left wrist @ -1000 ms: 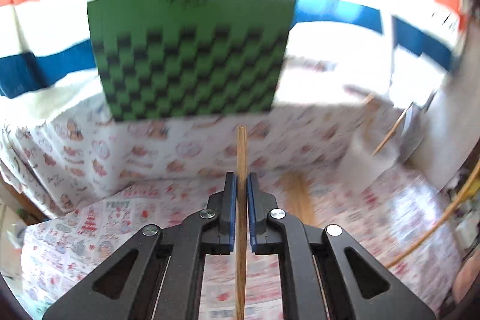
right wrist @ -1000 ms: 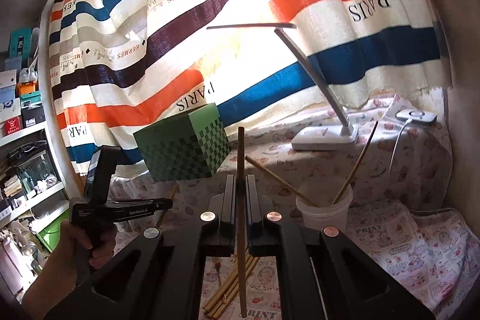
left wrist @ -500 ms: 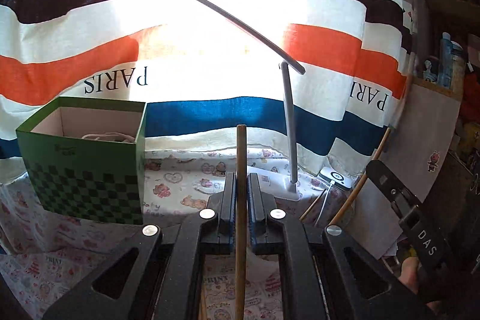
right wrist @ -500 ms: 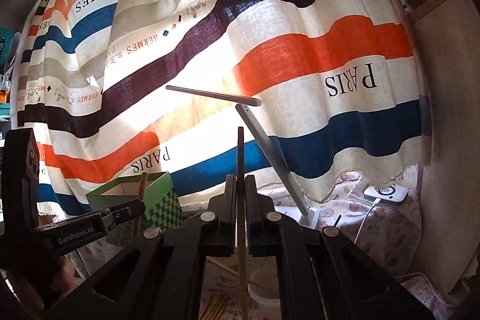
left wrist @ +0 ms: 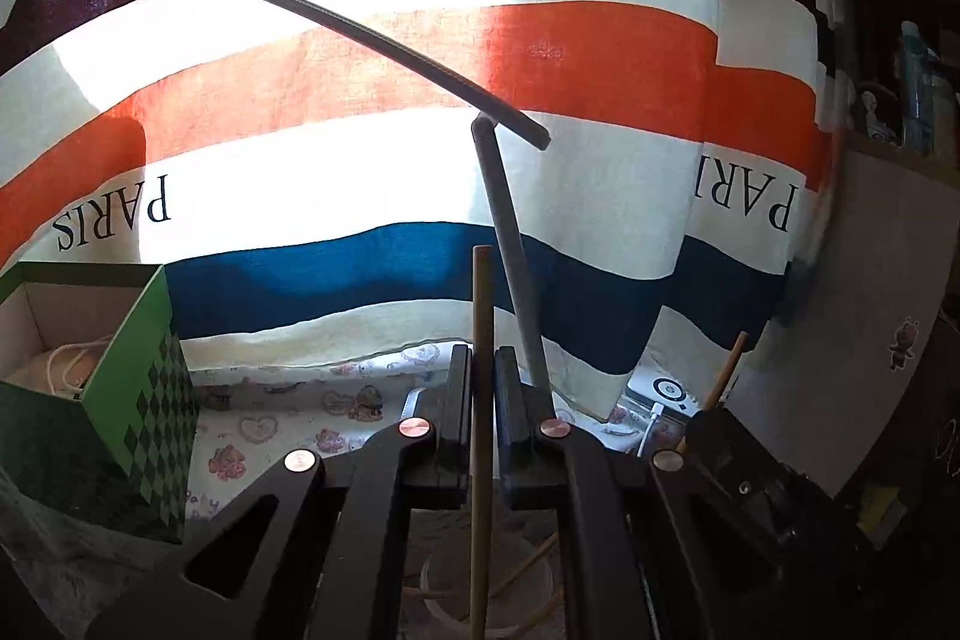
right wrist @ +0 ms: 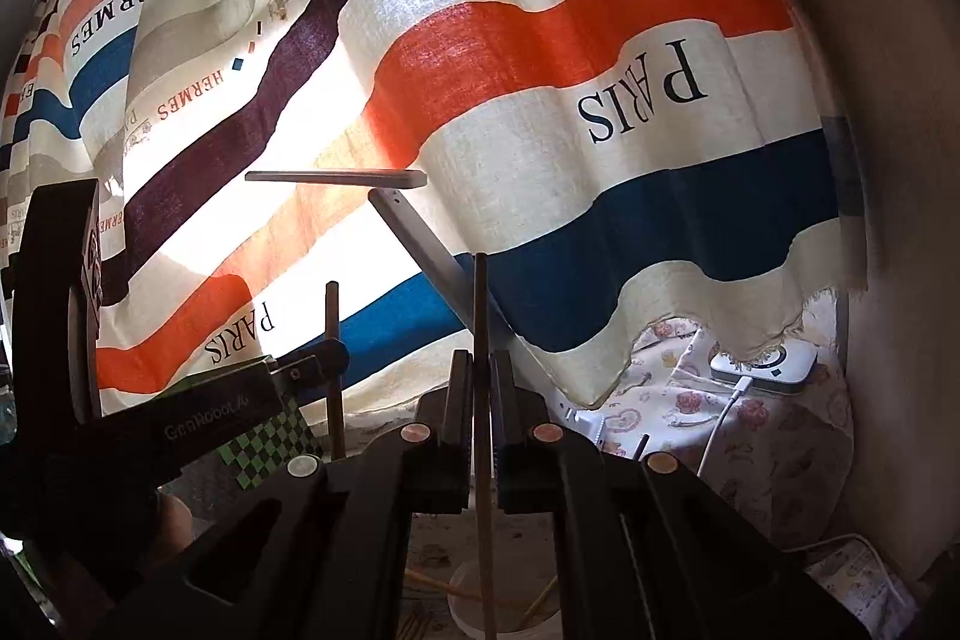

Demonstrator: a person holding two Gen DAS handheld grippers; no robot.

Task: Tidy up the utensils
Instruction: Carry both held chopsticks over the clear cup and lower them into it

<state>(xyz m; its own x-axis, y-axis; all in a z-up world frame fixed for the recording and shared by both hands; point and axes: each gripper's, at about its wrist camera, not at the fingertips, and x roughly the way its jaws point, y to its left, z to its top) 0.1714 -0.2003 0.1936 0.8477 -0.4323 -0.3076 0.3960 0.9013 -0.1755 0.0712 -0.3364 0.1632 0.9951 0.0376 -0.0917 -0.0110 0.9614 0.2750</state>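
Note:
My left gripper [left wrist: 483,358] is shut on a wooden chopstick [left wrist: 482,292] that stands upright between its pads. Below it, a translucent cup [left wrist: 441,595] holds several chopsticks. My right gripper [right wrist: 480,364] is shut on a second upright chopstick [right wrist: 480,304], and the same cup [right wrist: 465,601] shows under it. In the right wrist view the left gripper [right wrist: 324,358] appears at the left with its chopstick [right wrist: 332,316]. The right gripper [left wrist: 705,418] shows at the lower right of the left wrist view, with its chopstick [left wrist: 731,361].
A green checkered box [left wrist: 144,388] stands open at the left. A grey desk lamp [left wrist: 510,244] rises behind the cup before a striped curtain [right wrist: 600,112]. A white charger [right wrist: 765,367] with a cable lies on the printed tablecloth [right wrist: 678,412] at the right.
Both grippers have risen and come together, each still holding its chopstick. The left view has swung right from the green box to the lamp, and the cup now lies beneath both.

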